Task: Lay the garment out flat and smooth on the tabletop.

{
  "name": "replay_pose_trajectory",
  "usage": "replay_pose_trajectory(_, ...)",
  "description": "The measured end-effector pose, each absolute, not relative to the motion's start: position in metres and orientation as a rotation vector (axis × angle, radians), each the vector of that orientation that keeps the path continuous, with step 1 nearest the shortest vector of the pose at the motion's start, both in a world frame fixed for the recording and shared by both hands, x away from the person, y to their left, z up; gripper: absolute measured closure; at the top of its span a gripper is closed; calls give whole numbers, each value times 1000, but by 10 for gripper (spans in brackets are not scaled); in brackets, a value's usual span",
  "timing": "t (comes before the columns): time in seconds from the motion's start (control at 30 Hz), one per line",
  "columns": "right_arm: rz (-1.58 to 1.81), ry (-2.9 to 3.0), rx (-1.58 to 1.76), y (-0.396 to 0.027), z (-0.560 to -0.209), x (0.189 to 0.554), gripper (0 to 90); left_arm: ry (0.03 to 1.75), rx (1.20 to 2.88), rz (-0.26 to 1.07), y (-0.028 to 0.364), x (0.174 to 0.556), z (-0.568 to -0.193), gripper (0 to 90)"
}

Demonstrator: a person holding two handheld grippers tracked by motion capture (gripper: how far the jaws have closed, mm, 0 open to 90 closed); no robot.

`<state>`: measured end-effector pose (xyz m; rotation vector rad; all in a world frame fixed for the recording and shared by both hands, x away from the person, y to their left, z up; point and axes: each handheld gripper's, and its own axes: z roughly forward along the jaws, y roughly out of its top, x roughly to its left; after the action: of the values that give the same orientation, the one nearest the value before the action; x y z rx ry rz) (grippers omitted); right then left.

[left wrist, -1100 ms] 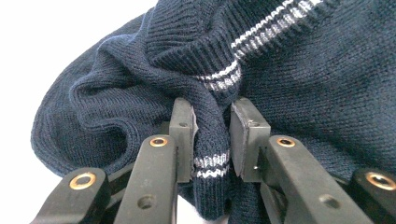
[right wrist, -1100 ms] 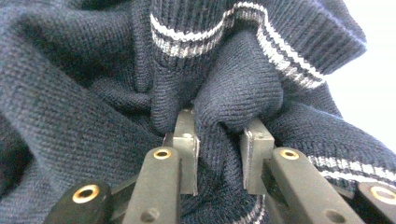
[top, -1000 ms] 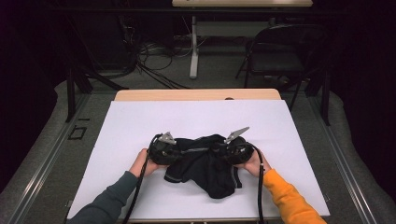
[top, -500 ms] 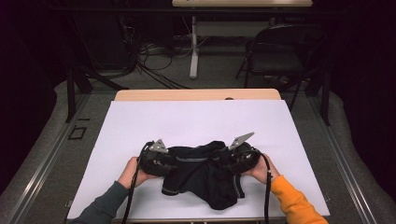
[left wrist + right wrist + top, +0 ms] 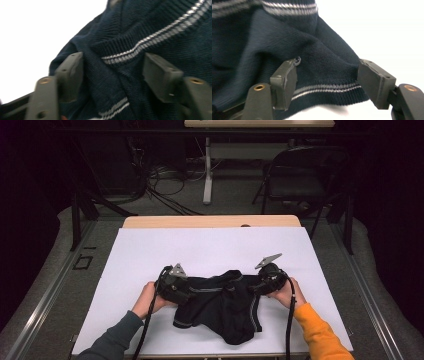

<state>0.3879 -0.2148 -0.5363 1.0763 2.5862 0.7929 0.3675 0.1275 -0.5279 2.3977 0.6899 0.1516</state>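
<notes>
Sweater (image 5: 220,307): dark navy knit with pale double stripes on its ribbed edges. It lies crumpled on the white sheet (image 5: 210,250) in the lower middle of the high view, spread between the two grippers, with one part trailing toward the bottom edge of the frame.

Left gripper (image 5: 186,295): at the sweater's left end in the high view, held by a hand (image 5: 149,299) in a grey-green sleeve. In the left gripper view (image 5: 112,75) the jaws stand apart, having just been opening. A fold of knit and a striped rib lie in the gap; the pads do not press on the cloth.

Right gripper (image 5: 252,289): at the sweater's right end in the high view, held by a hand (image 5: 285,292) in an orange sleeve. In the right gripper view (image 5: 327,77) the jaws stand apart, likewise just opened. The striped hem runs across the gap, free of both pads; a small loop of yarn sits at the tip of the left-hand jaw.

Counter (image 5: 210,222): wooden edge showing beyond the sheet, toward the upper middle.

Chair (image 5: 305,170): dark folding type, upper right, on the floor well beyond the counter.

Cables (image 5: 165,182): loose tangle on the floor, upper left of centre.
</notes>
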Motion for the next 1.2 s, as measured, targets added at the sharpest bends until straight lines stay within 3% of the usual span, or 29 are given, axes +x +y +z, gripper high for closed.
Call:
replay_pose_trajectory(0.07, 795, 2585, 1073, -215, -541, 391, 380, 687, 2396, 141, 126, 367, -533, 446)
replay_pose_trajectory(0.2, 794, 2557, 1082, -220, -540, 392, 555, 685, 2387, 133, 127, 367, -538, 611)
replay_pose_trajectory(0.27, 791, 2551, 1080, -221, -540, 391, 664, 676, 2385, 148, 127, 365, -539, 670)
replay_pose_trajectory(0.4, 760, 2538, 1057, -220, -539, 388, 796, 660, 2376, 188, 129, 363, -535, 758)
replay_pose_trajectory(0.83, 737, 2456, 1014, -234, -509, 373, 823, 651, 2365, 243, 149, 354, -513, 776)
replay_pose_trajectory(1.03, 679, 2481, 1016, -233, -518, 376, 816, 665, 2384, 234, 152, 358, -516, 769)
replay_pose_trajectory(1.13, 655, 2530, 1010, -230, -529, 379, 755, 679, 2390, 232, 153, 360, -516, 691)
replay_pose_trajectory(1.2, 641, 2554, 1010, -231, -530, 380, 676, 703, 2384, 233, 155, 361, -514, 569)
